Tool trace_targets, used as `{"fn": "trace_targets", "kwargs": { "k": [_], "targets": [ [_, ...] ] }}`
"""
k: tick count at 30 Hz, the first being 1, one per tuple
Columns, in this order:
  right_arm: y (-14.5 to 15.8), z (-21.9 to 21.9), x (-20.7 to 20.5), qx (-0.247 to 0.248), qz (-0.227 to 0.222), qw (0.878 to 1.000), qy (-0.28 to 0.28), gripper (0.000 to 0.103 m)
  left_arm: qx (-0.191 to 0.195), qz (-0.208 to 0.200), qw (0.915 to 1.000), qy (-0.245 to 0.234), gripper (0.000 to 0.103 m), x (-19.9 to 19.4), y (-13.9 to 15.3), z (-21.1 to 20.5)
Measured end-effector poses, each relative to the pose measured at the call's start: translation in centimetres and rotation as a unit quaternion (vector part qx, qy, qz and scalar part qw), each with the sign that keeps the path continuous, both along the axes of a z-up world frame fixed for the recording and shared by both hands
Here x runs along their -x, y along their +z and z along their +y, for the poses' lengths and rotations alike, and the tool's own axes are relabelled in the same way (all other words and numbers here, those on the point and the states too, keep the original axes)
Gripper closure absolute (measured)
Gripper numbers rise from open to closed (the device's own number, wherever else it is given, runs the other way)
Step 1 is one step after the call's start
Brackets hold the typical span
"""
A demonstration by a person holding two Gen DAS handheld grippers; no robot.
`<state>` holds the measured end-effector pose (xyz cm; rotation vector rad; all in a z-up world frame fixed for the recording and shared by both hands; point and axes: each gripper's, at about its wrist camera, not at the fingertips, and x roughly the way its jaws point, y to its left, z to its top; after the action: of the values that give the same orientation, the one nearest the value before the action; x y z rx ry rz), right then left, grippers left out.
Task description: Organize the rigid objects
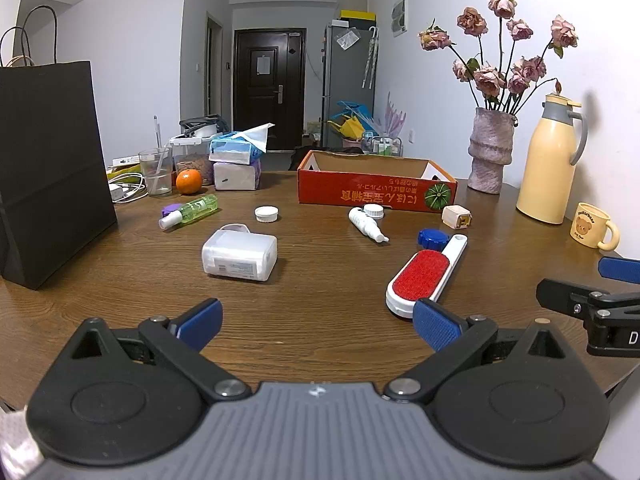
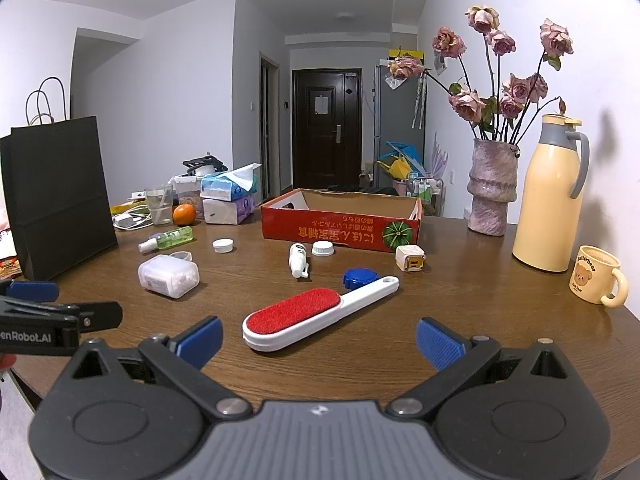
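Both pairs of fingers spread wide and empty: right gripper (image 2: 319,342) just short of the lint brush (image 2: 304,316), left gripper (image 1: 318,326) near the cotton-swab box (image 1: 239,255). Risk at the brush: slim, low and angled, likely to skid or pivot into the blue cap (image 2: 359,277) touching its handle. Farther off, small bottle (image 2: 298,259), white caps and spray bottle (image 2: 168,239) lying loose before the red box (image 2: 340,232), apt to roll if nudged

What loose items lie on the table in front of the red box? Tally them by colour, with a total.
White or clear: 5 (plastic case, round cap, dropper bottle, screw cap, cube charger)
Green: 1 (spray bottle)
Blue: 1 (blue cap)
Red and white: 1 (lint brush)
Total: 8
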<state>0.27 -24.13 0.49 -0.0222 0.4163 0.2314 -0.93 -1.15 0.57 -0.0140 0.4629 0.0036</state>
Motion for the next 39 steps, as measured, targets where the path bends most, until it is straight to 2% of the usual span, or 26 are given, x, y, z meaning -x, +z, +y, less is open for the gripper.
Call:
{"fn": "trace_targets", "kwargs": {
  "k": [39],
  "targets": [
    [-0.4,0.7,-0.9,0.010,0.009,1.000,0.001,0.000,0.013,0.008,0.9999,0.000,0.000,-0.7,-0.3,0.5]
  ]
}}
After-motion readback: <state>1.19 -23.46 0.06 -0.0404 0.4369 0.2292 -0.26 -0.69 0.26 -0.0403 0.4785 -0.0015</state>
